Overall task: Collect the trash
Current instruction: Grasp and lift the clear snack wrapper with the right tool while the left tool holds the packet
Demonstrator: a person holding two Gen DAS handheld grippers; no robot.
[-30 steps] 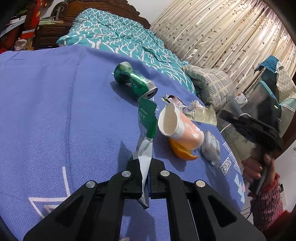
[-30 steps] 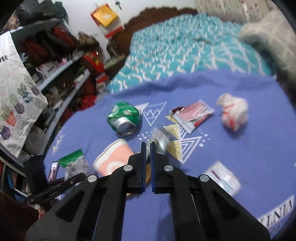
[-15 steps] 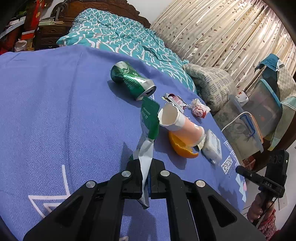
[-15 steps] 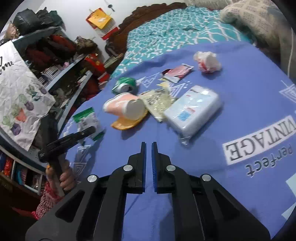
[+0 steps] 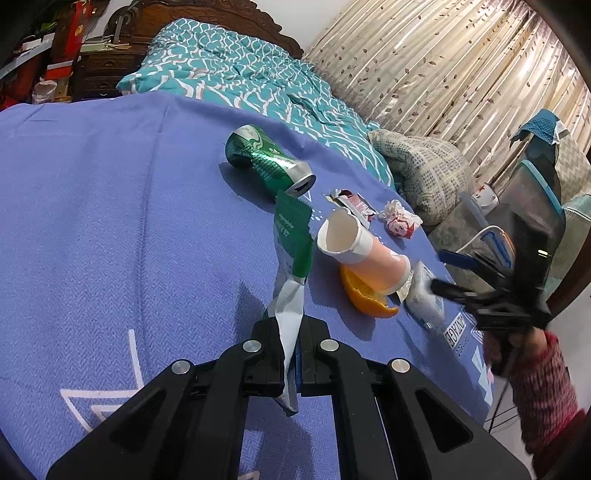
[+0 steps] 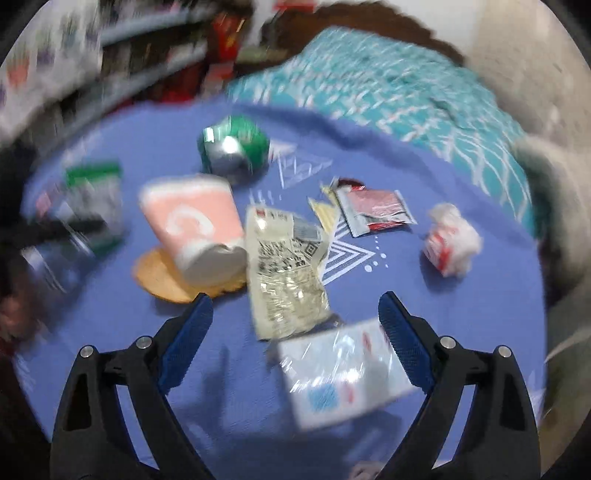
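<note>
Right claw (image 6: 295, 314), just opened, tilts down over tissue pack (image 6: 343, 373).

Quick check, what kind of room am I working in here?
Most likely a bedroom: a bed with a carved wooden headboard and teal quilt, plus curtains. The trash lies on a blue bedspread.

place: home bedroom | bed (image 5: 110, 206) under blue cover | teal quilt (image 5: 236, 81) | carved wooden headboard (image 5: 207, 16) | leaf-print curtains (image 5: 436, 66) | crowded shelves (image 6: 122, 70) beside bed
</note>
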